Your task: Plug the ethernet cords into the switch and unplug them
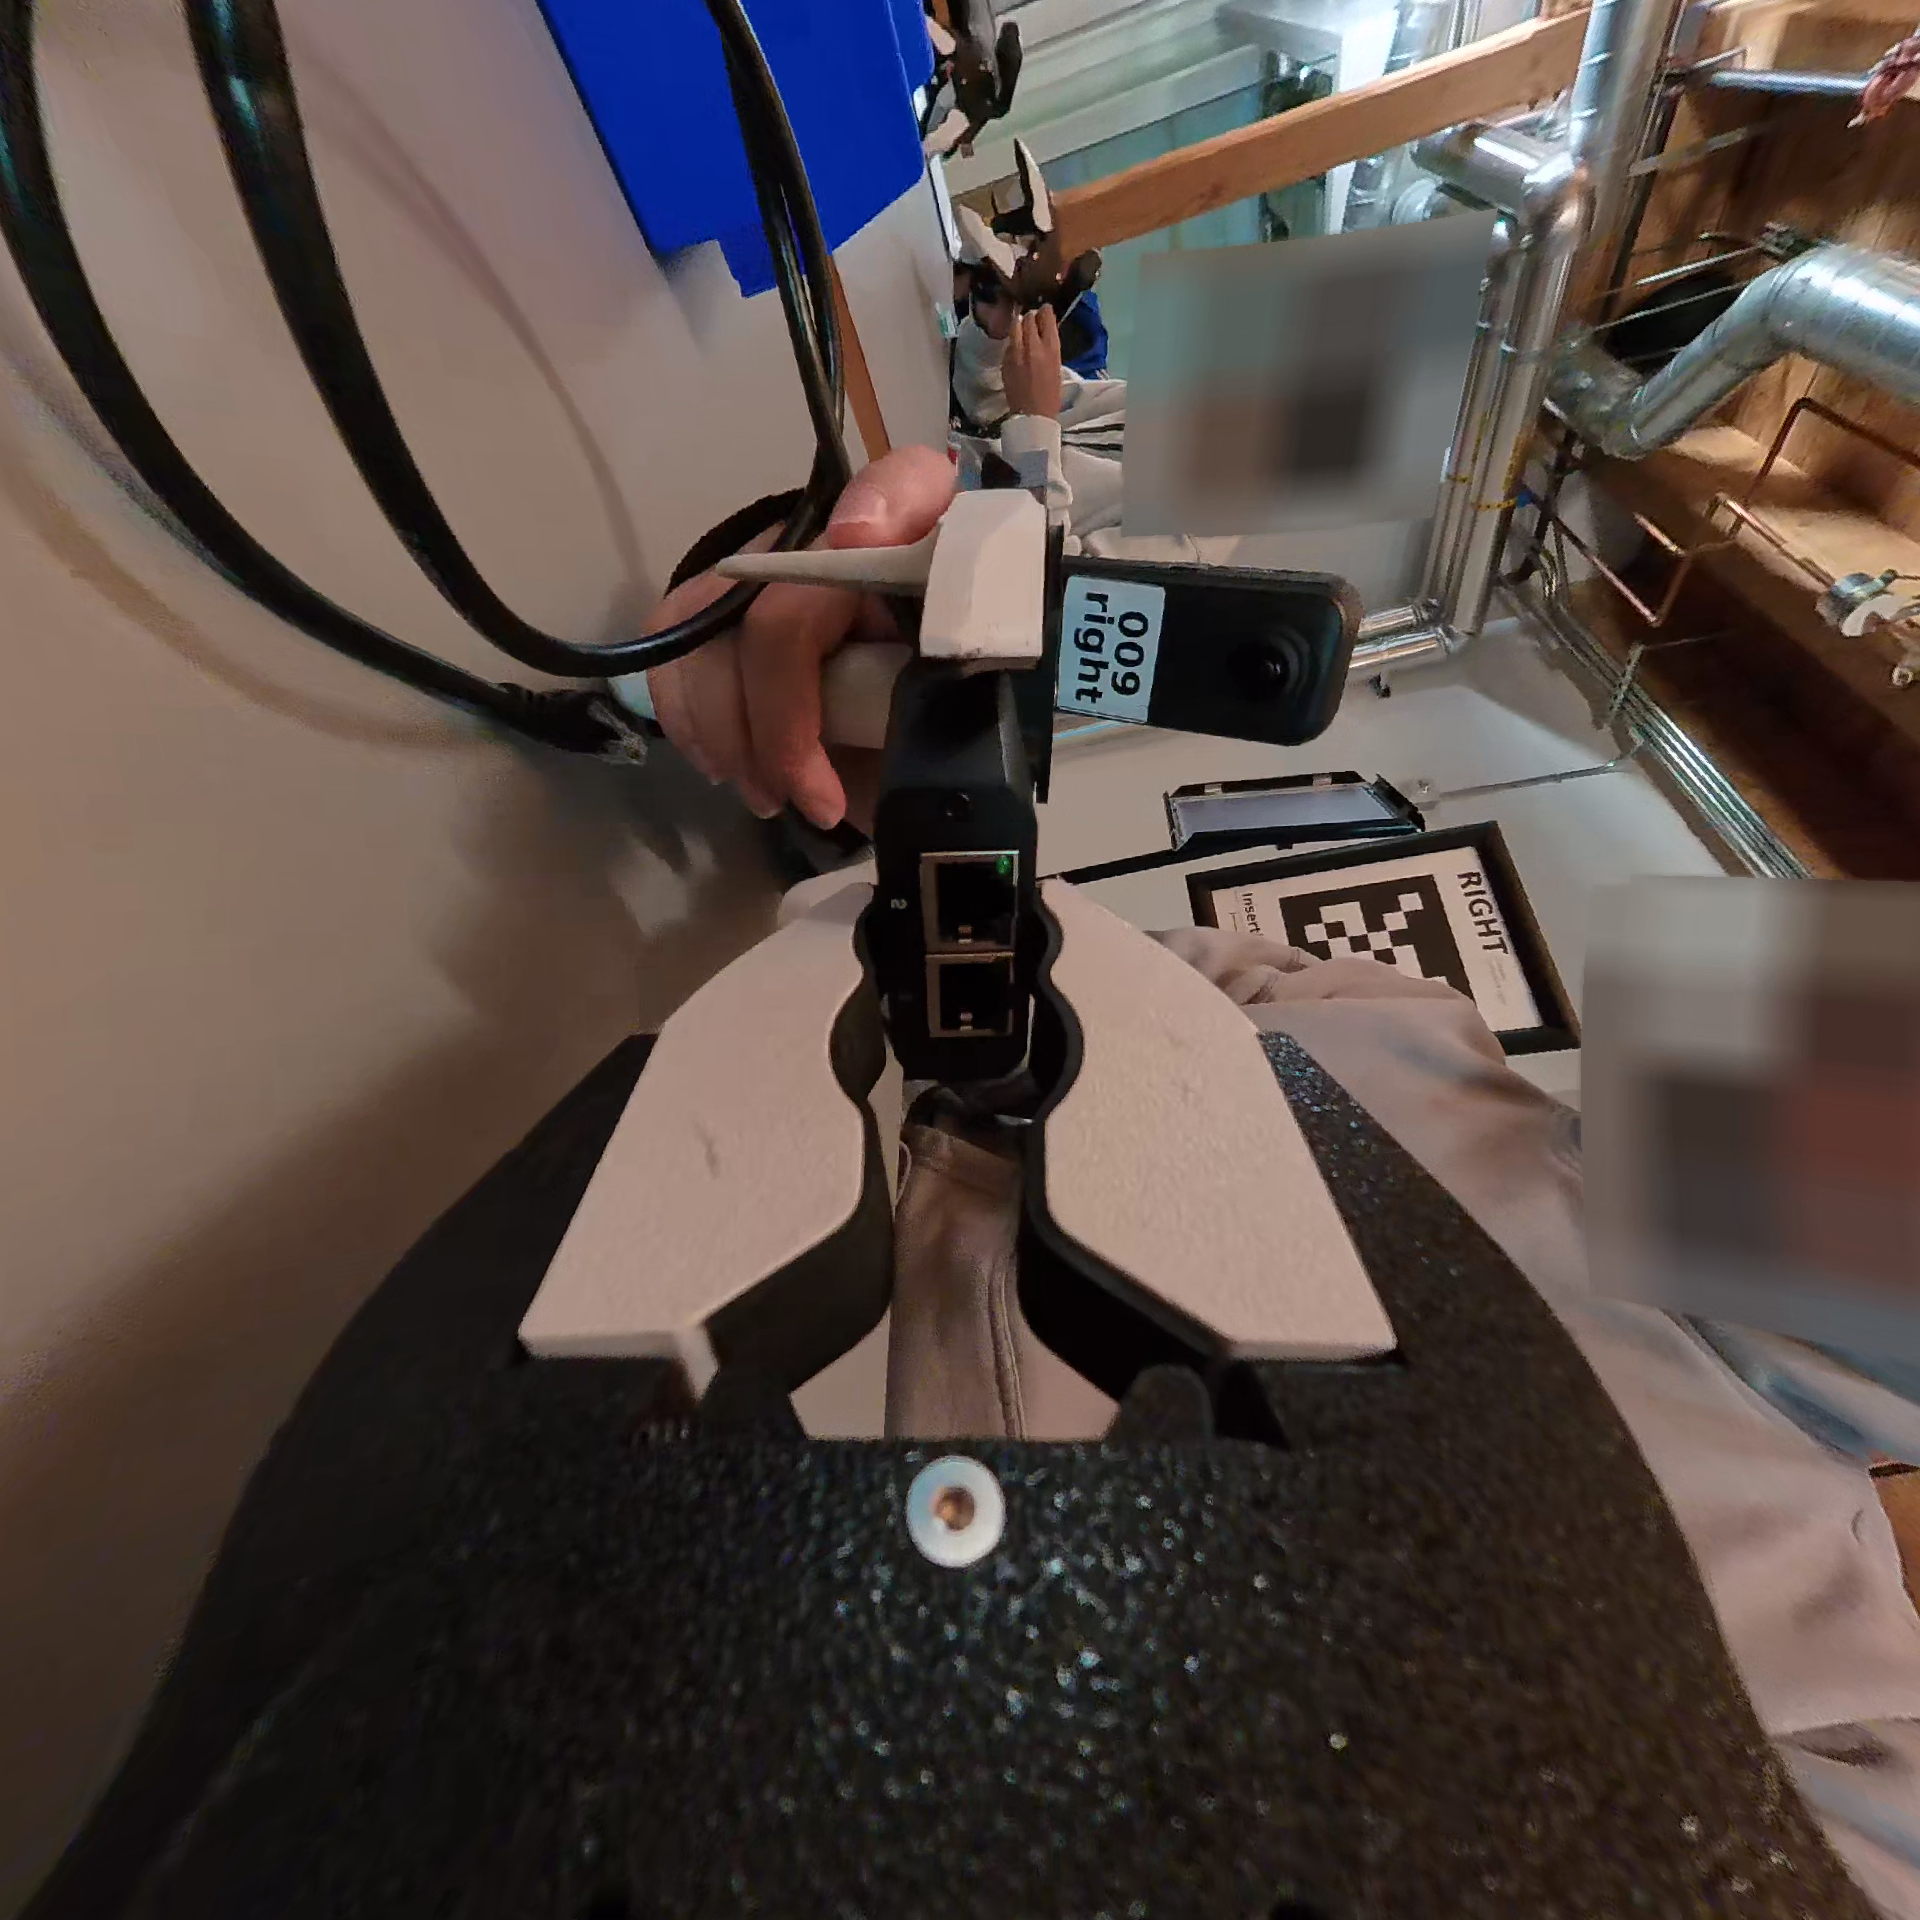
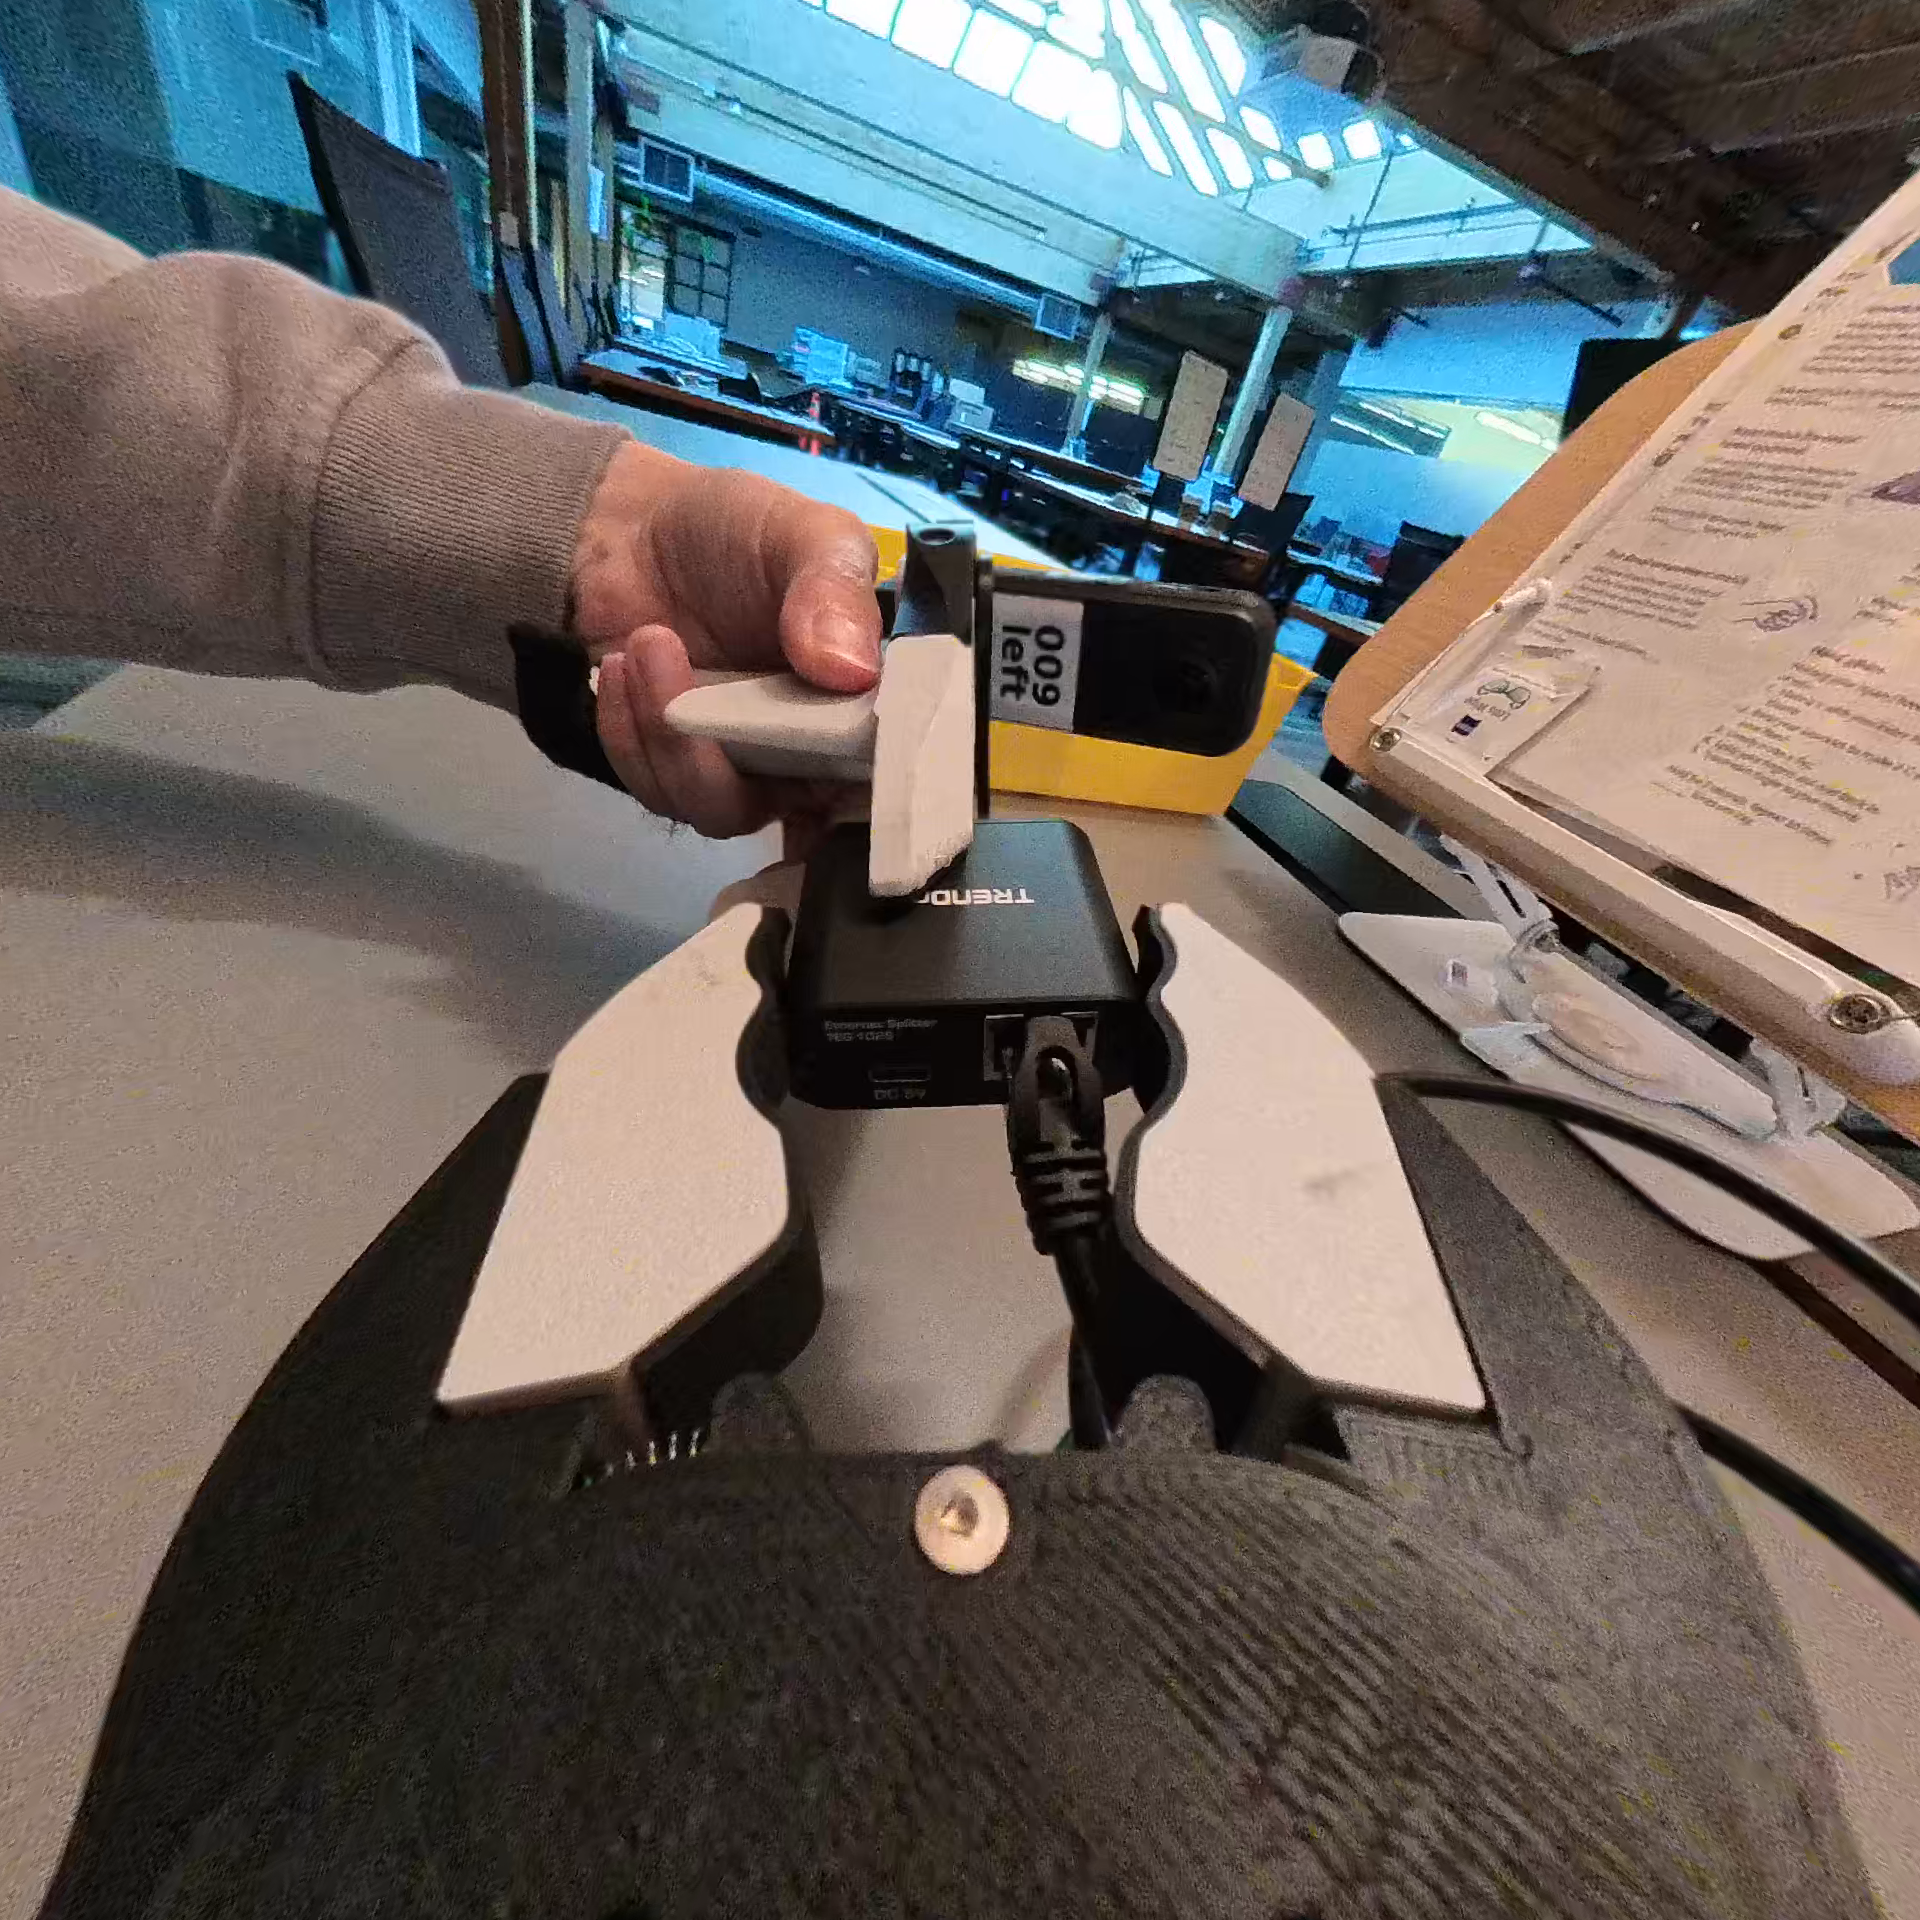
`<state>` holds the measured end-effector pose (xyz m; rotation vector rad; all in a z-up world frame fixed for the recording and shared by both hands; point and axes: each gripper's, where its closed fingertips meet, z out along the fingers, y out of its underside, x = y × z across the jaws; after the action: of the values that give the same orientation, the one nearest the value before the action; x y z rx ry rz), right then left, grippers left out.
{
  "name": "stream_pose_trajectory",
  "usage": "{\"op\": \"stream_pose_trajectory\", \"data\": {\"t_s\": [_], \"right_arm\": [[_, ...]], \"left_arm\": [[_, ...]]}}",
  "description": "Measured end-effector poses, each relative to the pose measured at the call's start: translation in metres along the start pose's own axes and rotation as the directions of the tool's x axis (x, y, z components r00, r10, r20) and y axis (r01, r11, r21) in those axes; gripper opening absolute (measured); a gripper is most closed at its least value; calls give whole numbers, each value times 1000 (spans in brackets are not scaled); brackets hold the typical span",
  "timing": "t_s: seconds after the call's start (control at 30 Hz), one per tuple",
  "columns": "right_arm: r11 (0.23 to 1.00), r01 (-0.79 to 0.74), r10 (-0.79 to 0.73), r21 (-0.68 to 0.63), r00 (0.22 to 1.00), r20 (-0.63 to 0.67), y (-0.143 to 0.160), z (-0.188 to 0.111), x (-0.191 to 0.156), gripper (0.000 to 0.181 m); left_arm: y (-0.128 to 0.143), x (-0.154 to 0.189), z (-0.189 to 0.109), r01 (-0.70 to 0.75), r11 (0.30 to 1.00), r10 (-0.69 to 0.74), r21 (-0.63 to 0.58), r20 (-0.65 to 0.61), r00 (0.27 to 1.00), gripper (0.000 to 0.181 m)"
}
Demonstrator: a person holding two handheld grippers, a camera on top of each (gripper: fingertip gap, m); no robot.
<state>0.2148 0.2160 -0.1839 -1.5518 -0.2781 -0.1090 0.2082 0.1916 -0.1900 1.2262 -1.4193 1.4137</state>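
Note:
The black switch is held between both grippers above the grey table. My left gripper is shut on one end of it. Two empty ports face this camera, and a green light glows by the upper one. My right gripper is shut on the opposite end of the switch, with its jaws against the two sides. A black ethernet cord is plugged into the port there and runs back between the jaws. A second black cord lies on the table with its plug loose.
A wooden stand with printed sheets stands at the right on a white base. A yellow bin sits behind the switch. A framed marker card and a blue bin lie on the table.

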Motion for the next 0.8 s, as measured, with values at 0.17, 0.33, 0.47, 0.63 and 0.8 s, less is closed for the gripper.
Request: {"op": "stream_pose_trajectory", "data": {"t_s": [0.17,0.33,0.47,0.63,0.8], "right_arm": [[996,-57,57,63,998,3,-6,-5,8,61],[996,-61,61,63,998,3,-6,-5,8,62],[995,-97,97,28,995,26,-3,-3,7,61],[987,-161,161,1,987,28,0,-2,6,61],[975,-224,223,2,974,41,-1,-4,6,61]], "left_arm": [[-11,3,-6,13,996,-10,92,-33,999,23],[-11,8,-5,-11,995,11,99,2,1000,23],[-10,8,-6,-18,994,14,104,36,999,23],[-10,9,-8,-12,988,12,153,-2,1000,26],[-19,8,-12,-56,972,53,230,21,998,28]]}}
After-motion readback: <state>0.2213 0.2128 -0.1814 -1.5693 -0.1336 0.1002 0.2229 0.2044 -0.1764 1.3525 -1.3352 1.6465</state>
